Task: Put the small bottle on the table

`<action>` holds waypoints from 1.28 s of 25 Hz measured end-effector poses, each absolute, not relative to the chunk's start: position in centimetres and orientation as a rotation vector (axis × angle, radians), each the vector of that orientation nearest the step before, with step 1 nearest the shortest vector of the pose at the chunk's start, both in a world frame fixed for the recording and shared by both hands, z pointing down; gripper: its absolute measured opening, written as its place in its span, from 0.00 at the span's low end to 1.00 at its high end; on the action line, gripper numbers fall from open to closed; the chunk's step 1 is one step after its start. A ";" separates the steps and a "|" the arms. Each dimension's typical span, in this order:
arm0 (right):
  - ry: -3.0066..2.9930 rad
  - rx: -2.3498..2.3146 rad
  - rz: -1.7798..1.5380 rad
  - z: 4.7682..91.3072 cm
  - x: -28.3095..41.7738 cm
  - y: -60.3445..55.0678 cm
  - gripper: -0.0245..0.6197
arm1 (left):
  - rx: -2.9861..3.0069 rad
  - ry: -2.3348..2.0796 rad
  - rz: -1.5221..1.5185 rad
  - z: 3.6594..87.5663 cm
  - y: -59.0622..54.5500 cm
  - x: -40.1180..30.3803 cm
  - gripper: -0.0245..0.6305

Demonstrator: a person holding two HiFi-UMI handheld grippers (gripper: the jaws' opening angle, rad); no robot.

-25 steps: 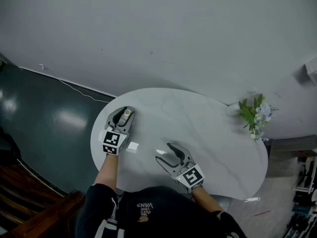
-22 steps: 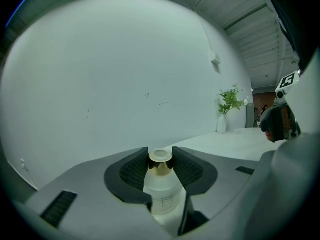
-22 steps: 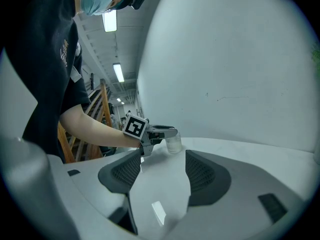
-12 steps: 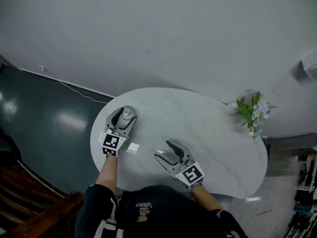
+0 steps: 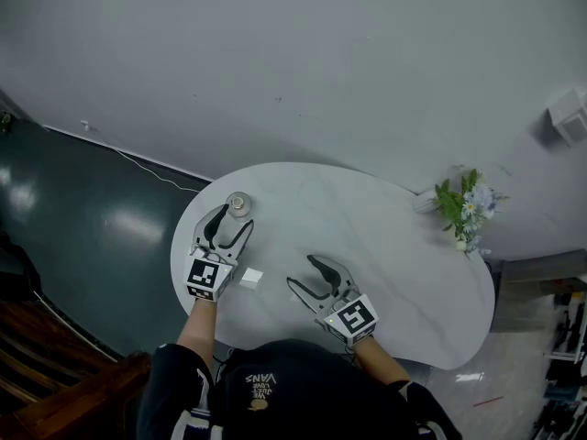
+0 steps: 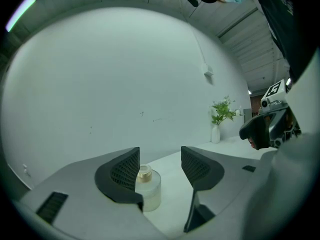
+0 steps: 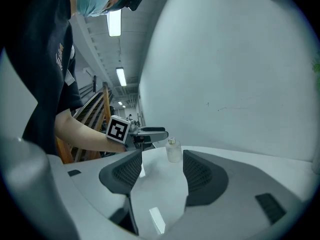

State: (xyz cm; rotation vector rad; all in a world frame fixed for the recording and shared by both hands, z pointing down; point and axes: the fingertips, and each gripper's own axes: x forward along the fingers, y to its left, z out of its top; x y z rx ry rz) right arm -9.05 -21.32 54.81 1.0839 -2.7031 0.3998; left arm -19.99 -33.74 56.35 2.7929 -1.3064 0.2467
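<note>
leaving the small bottle (image 5: 238, 205) free on the bench (image 5: 394, 246)

we see the bottle upright near the left edge of the bench, so it needs no support. the jaws of the left gripper (image 5: 236, 219) have just been opening and are released; nothing is between them, and the bottle stands just beyond their tips. the right gripper (image 5: 301, 271) waits, jaws apart and empty, as we judge it unneeded.

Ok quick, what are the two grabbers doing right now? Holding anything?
Left gripper: open, jaws just been opening, nothing between them; small bottle stands just ahead.
Right gripper: open, empty.
</note>
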 end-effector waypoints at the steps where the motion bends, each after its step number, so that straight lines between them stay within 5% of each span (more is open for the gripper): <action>1: -2.705 1.088 0.388 54.5 -9.0 -21.3 0.45 | 2.797 -1.309 0.245 56.0 -33.2 -19.9 0.47; 7: -2.749 1.078 0.323 53.2 -8.4 -20.7 0.43 | 2.790 -1.331 0.253 54.5 -29.8 -19.1 0.37; 9: -2.766 1.076 0.293 52.3 -8.2 -20.5 0.31 | 2.792 -1.333 0.248 53.9 -28.7 -18.6 0.32; 15: -2.798 1.068 0.243 51.2 -6.7 -19.6 0.17 | 2.798 -1.357 0.235 52.0 -26.0 -17.1 0.25; 32: -2.947 0.890 0.134 48.6 -2.1 -13.5 0.12 | 2.753 -1.529 0.151 47.5 -17.3 -12.2 0.10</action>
